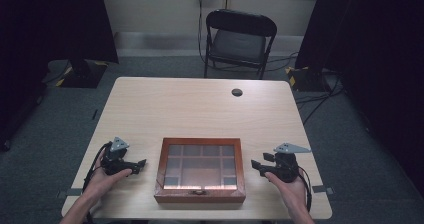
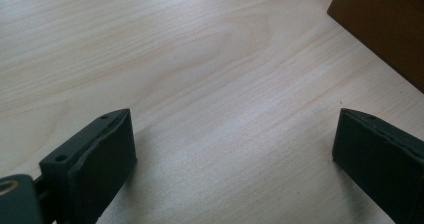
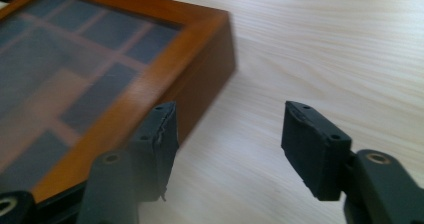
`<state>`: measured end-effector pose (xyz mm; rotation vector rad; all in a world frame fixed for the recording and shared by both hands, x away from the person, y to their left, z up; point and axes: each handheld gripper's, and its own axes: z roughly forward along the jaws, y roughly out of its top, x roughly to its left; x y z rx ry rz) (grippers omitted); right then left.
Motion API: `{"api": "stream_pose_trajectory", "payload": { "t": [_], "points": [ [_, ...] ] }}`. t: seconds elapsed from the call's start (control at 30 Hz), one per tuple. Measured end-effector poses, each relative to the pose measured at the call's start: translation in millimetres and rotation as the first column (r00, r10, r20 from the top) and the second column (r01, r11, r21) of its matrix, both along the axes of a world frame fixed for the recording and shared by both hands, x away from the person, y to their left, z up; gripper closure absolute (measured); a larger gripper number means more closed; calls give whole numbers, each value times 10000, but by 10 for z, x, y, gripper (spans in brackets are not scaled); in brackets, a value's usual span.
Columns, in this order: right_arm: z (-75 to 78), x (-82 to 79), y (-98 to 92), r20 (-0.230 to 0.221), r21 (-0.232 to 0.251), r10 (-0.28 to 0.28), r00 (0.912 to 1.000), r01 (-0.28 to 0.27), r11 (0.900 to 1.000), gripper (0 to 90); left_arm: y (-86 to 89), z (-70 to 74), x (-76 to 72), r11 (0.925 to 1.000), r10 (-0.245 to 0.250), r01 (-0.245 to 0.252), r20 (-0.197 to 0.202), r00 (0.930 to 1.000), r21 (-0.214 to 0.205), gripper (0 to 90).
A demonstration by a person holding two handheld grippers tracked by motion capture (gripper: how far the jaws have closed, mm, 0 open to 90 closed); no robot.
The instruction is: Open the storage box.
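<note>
Between both spread grippers (bare table around), wooden box (image 1: pixel 200 194), near front edge

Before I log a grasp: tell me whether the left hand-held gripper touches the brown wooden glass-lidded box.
Apart. The high view shows bare tabletop between the left hand-held gripper and the brown wooden glass-lidded box.

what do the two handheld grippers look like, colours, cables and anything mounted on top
Both the left gripper and right gripper are black, each topped by a grey three-cornered plate, with a black cable trailing back. The jaws are flat rectangular black blocks with small screw holes. Forearms are bare, no sleeves.
</note>
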<state>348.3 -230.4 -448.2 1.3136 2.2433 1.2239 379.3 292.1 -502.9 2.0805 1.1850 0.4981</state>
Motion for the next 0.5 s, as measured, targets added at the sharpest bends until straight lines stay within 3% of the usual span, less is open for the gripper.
{"api": "stream_pose_trajectory", "payload": {
  "t": [0.07, 0.1, 0.13, 0.17, 0.2, 0.23, 0.27, 0.3, 0.37, 0.4, 0.43, 0.5],
  "points": [
    [46, -38, 121, -181, 117, 575, 9982, -573, 9983, 392, 0, 0, 0, 10000, -3, 3, -1, 10000, -1, 29],
    [46, -38, 121, -181, 117, 575, 9982, -573, 9983, 392, 0, 0, 0, 10000, -3, 3, -1, 10000, -1, 29],
    [79, -70, 209, -159, 147, 998, 9949, -996, 9949, 398, 1, 0, 1, 10000, -11, 11, 2, 10000, 9, 29],
    [79, -70, 209, -159, 147, 998, 9949, -996, 9949, 398, 1, 0, 1, 10000, -11, 11, 2, 10000, 9, 29],
    [129, -96, 290, -108, 339, 1404, 9900, -1399, 9896, 418, 0, 0, 0, 10000, 0, 0, 0, 10000, 2, 29],
    [129, -96, 290, -108, 339, 1404, 9900, -1399, 9896, 418, 0, 0, 0, 10000, 0, 0, 0, 10000, 2, 29],
    [174, -119, 382, -58, 483, 1934, 9811, -1929, 9800, 435, 0, 0, 1, 10000, -2, 2, -1, 10000, -2, 29],
    [174, -119, 382, -58, 483, 1934, 9811, -1929, 9800, 435, 0, 0, 1, 10000, -2, 2, -1, 10000, -2, 29],
    [211, -135, 498, -147, 477, 2400, 9707, -2391, 9698, 461, 0, 0, 0, 10000, 0, 0, 4, 10000, 2, 29],
    [232, -138, 582, -179, 577, 2806, 9596, -2792, 9585, 479, 1, 0, 1, 10000, -8, 8, 5, 10000, 14, 29],
    [232, -138, 582, -179, 577, 2806, 9596, -2792, 9585, 479, 1, 0, 1, 10000, -8, 8, 5, 10000, 14, 29],
    [271, -138, 709, -154, 637, 3324, 9430, -3309, 9415, 498, 0, 0, 0, 10000, 2, -2, -1, 10000, -4, 29]
  ]
}}
